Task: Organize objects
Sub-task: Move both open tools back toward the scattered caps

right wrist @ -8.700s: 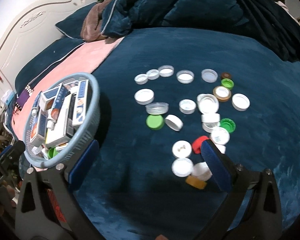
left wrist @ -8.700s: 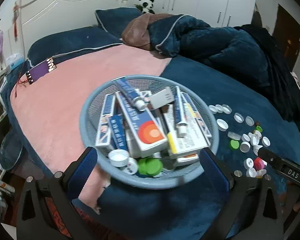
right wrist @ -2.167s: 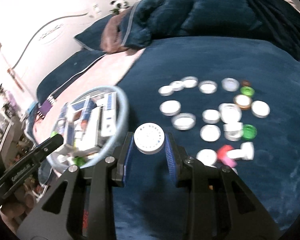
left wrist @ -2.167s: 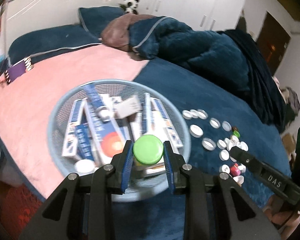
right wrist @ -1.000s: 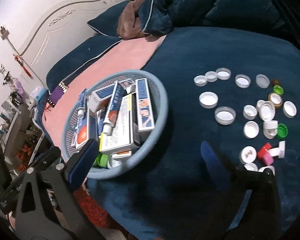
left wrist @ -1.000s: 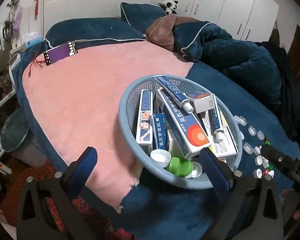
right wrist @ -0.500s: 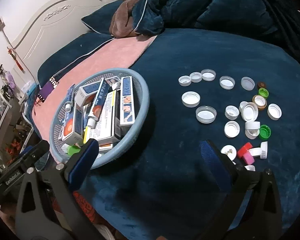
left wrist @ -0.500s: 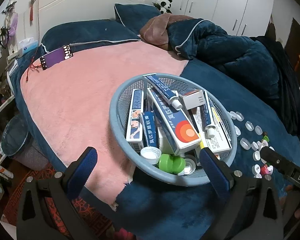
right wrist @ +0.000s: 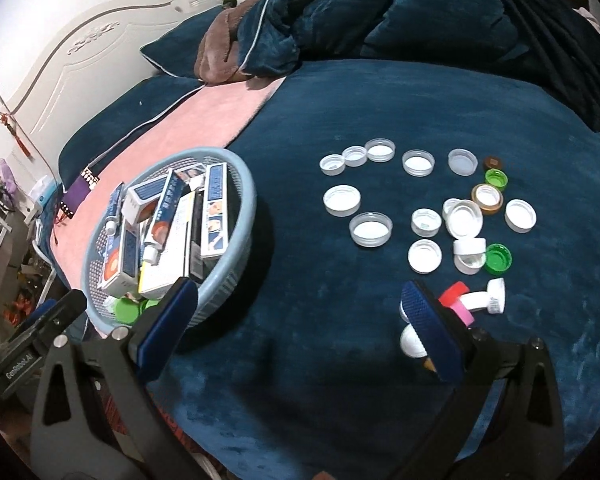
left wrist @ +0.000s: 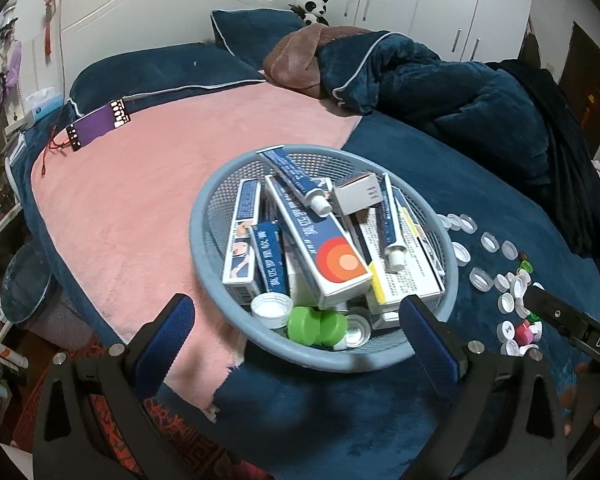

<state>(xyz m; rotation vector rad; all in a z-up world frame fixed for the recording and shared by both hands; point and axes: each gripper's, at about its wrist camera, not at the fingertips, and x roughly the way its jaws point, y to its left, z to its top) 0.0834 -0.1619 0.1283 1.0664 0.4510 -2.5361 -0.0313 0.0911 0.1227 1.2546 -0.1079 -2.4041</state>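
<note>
Blue mesh forms the round basket (left wrist: 204,216) sitting on the bed where the pink blanket (left wrist: 148,184) meets the dark blue one (right wrist: 380,112). It is heaped with toothpaste boxes (left wrist: 320,252) and tubes (left wrist: 296,178), and at its near edge lie two green caps (left wrist: 316,325) side by side, a white cap (left wrist: 271,309) just left of them and a clear one to their right.

The left gripper (left wrist: 300,340) hangs spread wide just short of the basket's near rim, its blue pads (left wrist: 164,336) flanking that edge, with nothing between them. The green caps sit just beyond the gap, inside the basket.

To the right of the basket, loose bottle caps (right wrist: 420,208) are scattered over the dark blue blanket, mostly white (right wrist: 342,200), with a few green (right wrist: 498,258), a brown-rimmed one (right wrist: 487,198) and a red one (right wrist: 454,292) mixed in. The right gripper (right wrist: 300,332) is also wide apart and empty, hovering over bare blanket between the basket and the caps. Its right pad (right wrist: 432,336) covers part of the nearest caps: a white one (right wrist: 411,340) shows just at its inner side, and the red and pink ones lie just past its tip. Its left pad sits in front of the basket's near rim.
</note>
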